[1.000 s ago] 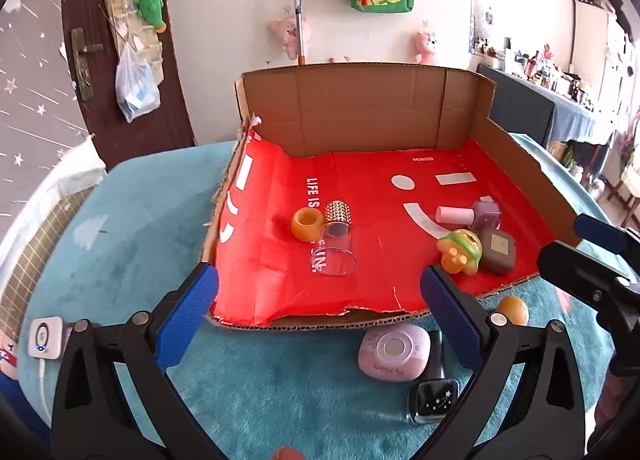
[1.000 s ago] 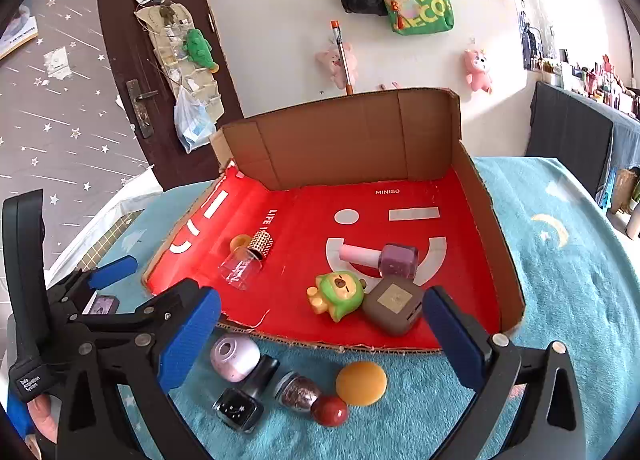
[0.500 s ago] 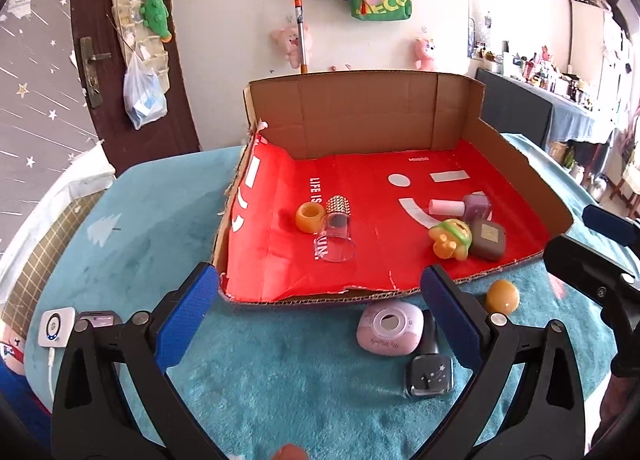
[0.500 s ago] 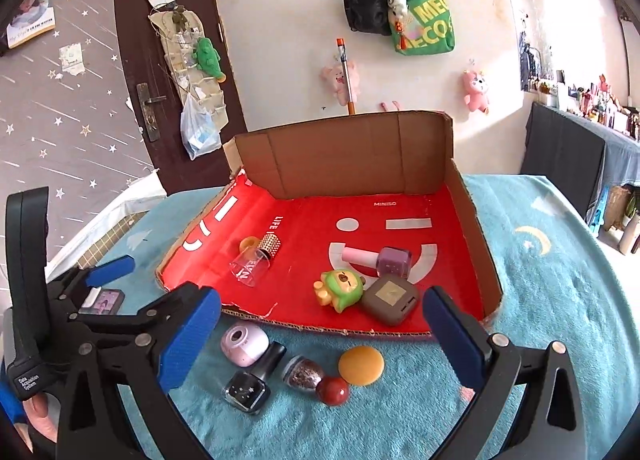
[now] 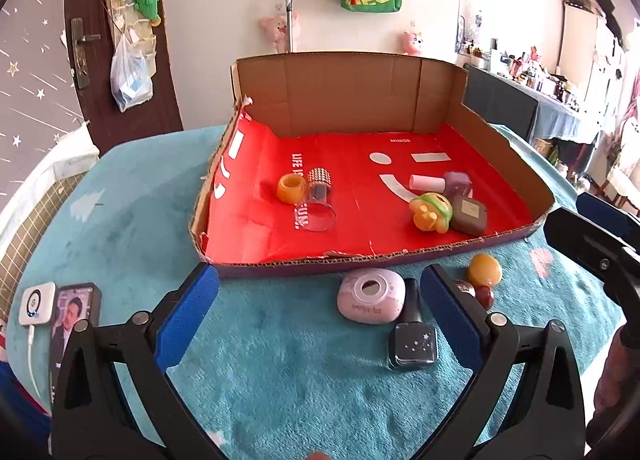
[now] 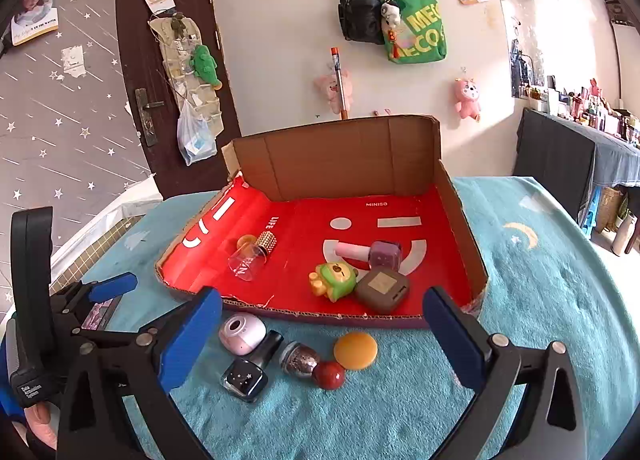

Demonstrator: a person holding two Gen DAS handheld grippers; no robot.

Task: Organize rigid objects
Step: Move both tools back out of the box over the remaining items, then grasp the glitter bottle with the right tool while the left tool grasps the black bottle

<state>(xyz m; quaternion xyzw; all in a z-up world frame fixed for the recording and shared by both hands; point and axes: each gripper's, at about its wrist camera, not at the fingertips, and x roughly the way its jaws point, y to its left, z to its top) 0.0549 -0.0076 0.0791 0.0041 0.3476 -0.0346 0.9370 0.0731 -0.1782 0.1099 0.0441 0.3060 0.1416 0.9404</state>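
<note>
An open cardboard tray (image 5: 348,100) (image 6: 340,152) with a red floor holds an orange ring (image 5: 291,188), a clear bottle (image 5: 318,204), a pink-capped purple bottle (image 6: 374,252), a green-orange toy (image 6: 334,280) and a brown case (image 6: 382,288). On the teal cloth in front of it lie a pink round case (image 5: 370,296) (image 6: 242,333), a dark starred bottle (image 5: 412,340) (image 6: 250,370), a glittery bottle (image 6: 298,358), a red ball (image 6: 329,375) and an orange disc (image 6: 355,350). My left gripper (image 5: 318,312) and right gripper (image 6: 320,344) are open and empty, above the cloth.
A phone (image 5: 66,324) and a white device (image 5: 37,303) lie at the table's left edge. The round table is covered in teal cloth (image 6: 540,260). A door (image 6: 168,72) and a wall with hanging bags stand behind. The left gripper shows in the right wrist view (image 6: 80,308).
Both grippers have pulled back and up from the tray, which now looks smaller. More of the cloth and the loose items before the tray show. Nothing was picked up.
</note>
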